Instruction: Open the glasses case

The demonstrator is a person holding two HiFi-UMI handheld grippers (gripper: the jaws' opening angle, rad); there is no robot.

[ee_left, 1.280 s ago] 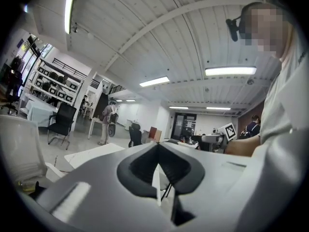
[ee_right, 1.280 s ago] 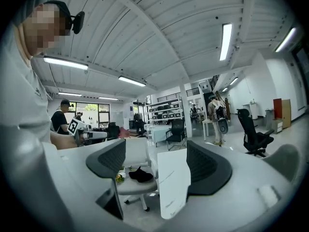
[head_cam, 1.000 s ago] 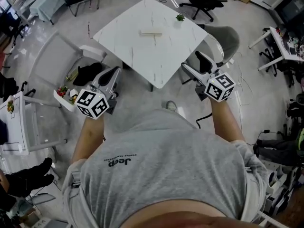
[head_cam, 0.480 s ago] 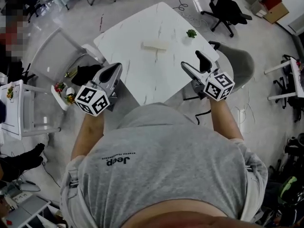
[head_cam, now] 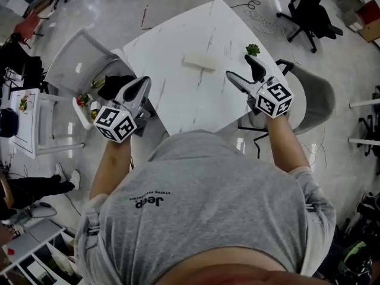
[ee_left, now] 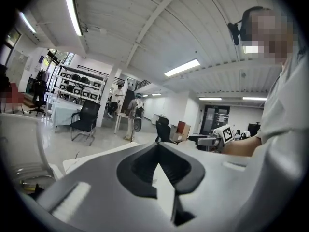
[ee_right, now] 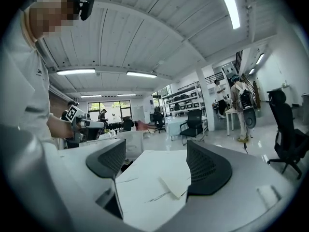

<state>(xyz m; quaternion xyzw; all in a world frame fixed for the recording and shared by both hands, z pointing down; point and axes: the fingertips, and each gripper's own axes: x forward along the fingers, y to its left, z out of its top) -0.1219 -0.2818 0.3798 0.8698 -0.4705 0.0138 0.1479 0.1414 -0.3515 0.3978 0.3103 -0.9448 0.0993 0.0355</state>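
A flat cream glasses case (head_cam: pixel 200 62) lies closed on the white table (head_cam: pixel 178 100), toward its far side. In the right gripper view the case (ee_right: pixel 172 188) shows low between the jaws, some way ahead. My right gripper (head_cam: pixel 238 67) hangs open and empty over the table's right part, to the right of the case. At the table's left edge my left gripper (head_cam: pixel 141 85) is shut on nothing, its jaw tips meeting in the left gripper view (ee_left: pixel 157 149). Both are apart from the case.
A small green plant (head_cam: pixel 253 50) stands on the table just beyond the right gripper. A grey chair (head_cam: pixel 77 58) with a black item (head_cam: pixel 116 86) sits at the left, another grey chair (head_cam: pixel 312 100) at the right. A black office chair (head_cam: pixel 312 13) stands farther back.
The person has stepped up to the table, so it sits closer under both grippers. The grippers now reach over its near edges. Neither jaw state has changed.
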